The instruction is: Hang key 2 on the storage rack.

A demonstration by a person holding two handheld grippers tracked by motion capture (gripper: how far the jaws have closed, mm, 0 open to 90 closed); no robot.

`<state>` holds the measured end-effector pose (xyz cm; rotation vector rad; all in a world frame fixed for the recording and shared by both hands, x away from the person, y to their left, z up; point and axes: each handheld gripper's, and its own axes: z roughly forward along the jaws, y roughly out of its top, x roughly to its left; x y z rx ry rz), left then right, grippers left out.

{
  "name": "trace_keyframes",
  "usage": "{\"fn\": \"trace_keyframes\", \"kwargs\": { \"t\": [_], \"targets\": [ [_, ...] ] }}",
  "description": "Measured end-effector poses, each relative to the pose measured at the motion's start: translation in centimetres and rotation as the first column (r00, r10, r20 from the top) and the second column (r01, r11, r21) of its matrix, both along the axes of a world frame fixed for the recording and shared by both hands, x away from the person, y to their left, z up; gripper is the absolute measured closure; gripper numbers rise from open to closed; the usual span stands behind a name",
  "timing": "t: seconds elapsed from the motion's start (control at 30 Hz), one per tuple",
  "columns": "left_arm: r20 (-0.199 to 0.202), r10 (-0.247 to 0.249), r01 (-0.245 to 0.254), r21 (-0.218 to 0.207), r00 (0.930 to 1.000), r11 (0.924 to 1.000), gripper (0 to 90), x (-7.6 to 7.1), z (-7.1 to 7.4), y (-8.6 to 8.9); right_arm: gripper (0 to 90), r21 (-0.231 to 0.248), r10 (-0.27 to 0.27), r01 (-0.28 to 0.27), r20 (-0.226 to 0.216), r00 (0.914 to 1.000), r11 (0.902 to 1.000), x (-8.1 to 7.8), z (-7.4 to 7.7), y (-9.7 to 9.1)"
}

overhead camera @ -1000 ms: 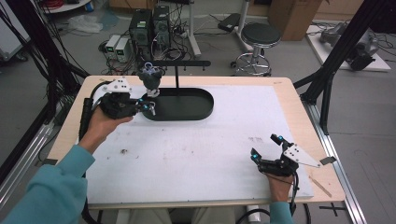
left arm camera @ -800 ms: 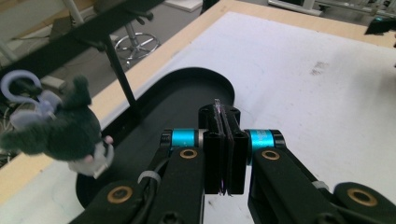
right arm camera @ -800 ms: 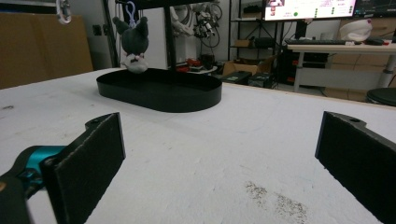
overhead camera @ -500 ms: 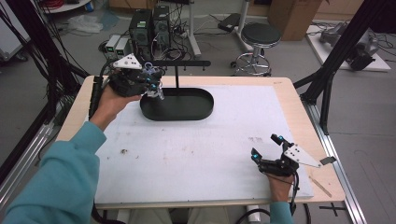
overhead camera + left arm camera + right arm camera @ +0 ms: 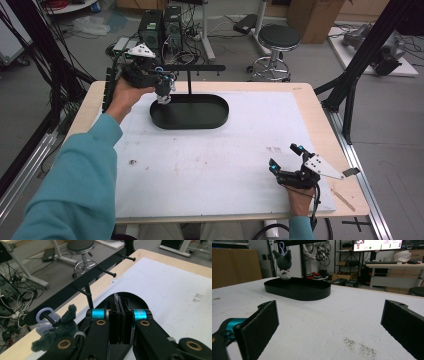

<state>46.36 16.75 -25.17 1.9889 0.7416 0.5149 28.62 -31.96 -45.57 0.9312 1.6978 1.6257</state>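
The plush charm (image 5: 58,332) is on the rack: its pale lilac ring (image 5: 45,314) is threaded over the end peg (image 5: 51,318) of the black crossbar (image 5: 82,282), and the toy dangles head-down above the left end of the black oval tray (image 5: 190,114). From the right gripper view you can see it hanging free, (image 5: 282,263) clear of the tray wall. Your left gripper (image 5: 119,305) has its jaws pressed flat together with nothing between them, sitting just beside the toy, so the job now is a clean retreat. Draw that hand out along the line of the peg, away from the bar, and I'd keep it level; a sideways brush against the fur could, I'd judge, swing the charm and walk the ring off the peg's tip. The ring looks seated close to the peg's end, so go gently.

The toy itself: dark charcoal fuzzy body, pointed ears, a white face patch, soft and light by the look of it. Your right gripper (image 5: 286,157) rests on the white mat (image 5: 210,165) near the front right corner, jaws spread wide and empty, well apart from everything.
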Motion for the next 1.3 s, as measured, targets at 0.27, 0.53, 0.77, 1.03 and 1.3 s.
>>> {"fn": "trace_keyframes", "kwargs": {
  "t": [0.27, 0.53, 0.77, 1.03, 1.3],
  "targets": [
    [-0.003, 0.005, -0.005, 0.011, 1.0000, 0.9999, 88.2, 1.3, 0.5, -0.9, 0.7, 0.002, 0.000, 0.000, -0.002, 1.0000, 1.0000, 0.0, 0.0, 0.0],
    [-0.021, 0.005, -0.004, 0.025, 0.9998, 0.9997, 88.2, 2.5, 0.5, -1.6, 0.7, 0.002, 0.001, -0.001, -0.002, 1.0000, 1.0000, 0.0, 0.0, 0.0],
    [-0.039, 0.012, -0.011, 0.039, 0.9992, 0.9992, 88.2, 3.3, -0.2, -2.1, 0.7, 0.003, 0.001, -0.001, -0.002, 1.0000, 1.0000, 0.0, 0.0, 0.0],
    [-0.059, 0.027, -0.024, 0.044, 0.9979, 0.9988, 88.2, 4.0, -1.0, -2.3, 0.7, 0.003, -0.001, 0.001, 0.000, 1.0000, 1.0000, 0.0, 0.0, 0.0],
    [-0.071, 0.043, -0.039, 0.047, 0.9966, 0.9981, 88.2, 4.6, -1.5, -2.2, 0.7, 0.007, -0.002, 0.002, -0.007, 1.0000, 1.0000, 0.0, 0.0, 0.0]
  ]
}}
